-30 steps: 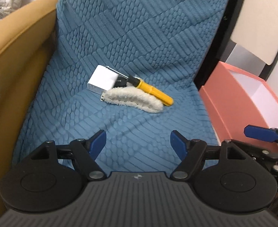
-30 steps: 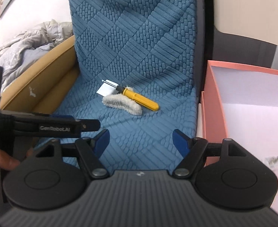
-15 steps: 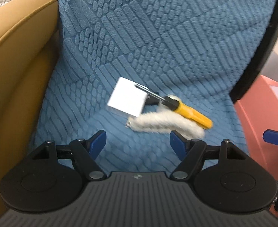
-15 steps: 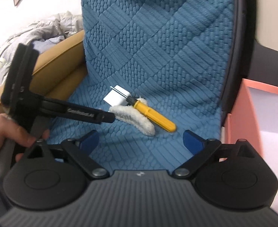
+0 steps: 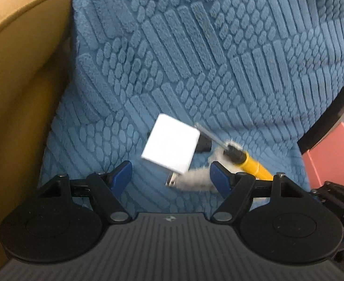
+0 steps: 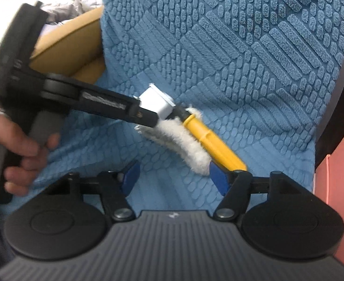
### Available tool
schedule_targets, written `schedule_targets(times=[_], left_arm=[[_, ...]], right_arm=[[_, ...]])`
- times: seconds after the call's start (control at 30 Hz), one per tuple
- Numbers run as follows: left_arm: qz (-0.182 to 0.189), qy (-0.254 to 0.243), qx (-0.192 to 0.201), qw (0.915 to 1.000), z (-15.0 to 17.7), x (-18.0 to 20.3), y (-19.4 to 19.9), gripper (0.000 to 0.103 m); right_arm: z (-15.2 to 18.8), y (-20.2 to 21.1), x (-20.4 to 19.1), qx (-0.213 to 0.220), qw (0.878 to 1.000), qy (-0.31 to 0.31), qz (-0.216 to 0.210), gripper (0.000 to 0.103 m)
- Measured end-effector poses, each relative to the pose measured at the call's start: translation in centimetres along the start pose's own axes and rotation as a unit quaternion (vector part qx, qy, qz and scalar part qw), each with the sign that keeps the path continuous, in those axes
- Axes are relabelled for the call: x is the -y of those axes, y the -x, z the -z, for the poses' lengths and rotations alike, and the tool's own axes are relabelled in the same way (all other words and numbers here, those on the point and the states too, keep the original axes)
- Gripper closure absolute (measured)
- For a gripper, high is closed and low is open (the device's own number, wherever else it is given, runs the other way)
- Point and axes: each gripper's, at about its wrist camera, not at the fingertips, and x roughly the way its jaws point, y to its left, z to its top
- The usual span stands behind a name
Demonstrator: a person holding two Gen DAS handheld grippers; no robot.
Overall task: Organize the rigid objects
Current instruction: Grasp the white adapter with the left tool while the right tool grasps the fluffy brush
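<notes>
Both grippers came down close onto pile on blue seat cover [image 5: 195, 58] since a second ago. Left gripper [image 5: 170, 175] apart, empty, white charger block [image 5: 172, 146] just ahead. Right gripper [image 6: 174, 175] closing, nothing clamped — yellow-handled screwdriver [image 6: 215, 145] and fleece strip [image 6: 179, 140] at its right pad. Pickup looked imminent.

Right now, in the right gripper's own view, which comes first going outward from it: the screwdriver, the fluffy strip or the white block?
1. Fluffy strip: its end lies by the right gripper's right fingertip.
2. Screwdriver: handle end about as close, too close to call.
3. White block: farthest, beyond both, upper left.
</notes>
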Motion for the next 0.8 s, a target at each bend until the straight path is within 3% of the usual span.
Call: schedule_targets(times=[0.13, 0.37, 0.5, 0.67, 0.8], left_arm=[[0.007, 0.003, 0.001, 1.0, -0.5, -0.5, -0.3, 0.025], [-0.001, -0.032, -0.024, 0.9992, -1.7, -0.7, -3.4, 0.025], [-0.007, -0.064, -0.018, 0.9978, -2.1, -0.3, -4.2, 0.024], [-0.02, -0.093, -0.018, 0.9953, -1.9, 0.5, -4.2, 0.025], [-0.033, -0.1, -0.016, 0.9943, -1.6, 1.2, -4.6, 0.041]], right_arm=[[-0.3, -1.0, 0.2, 0.005, 1.0, 0.012, 0.004, 0.05], [-1.0, -2.9, 1.0, 0.005, 0.999, 0.035, 0.004, 0.058], [-1.1, -3.1, 1.3, 0.006, 0.999, 0.043, 0.015, 0.075], [-0.8, -2.8, 1.0, 0.006, 0.998, 0.058, 0.018, 0.08], [-0.6, -2.2, 0.2, 0.006, 0.997, 0.073, 0.017, 0.083]])
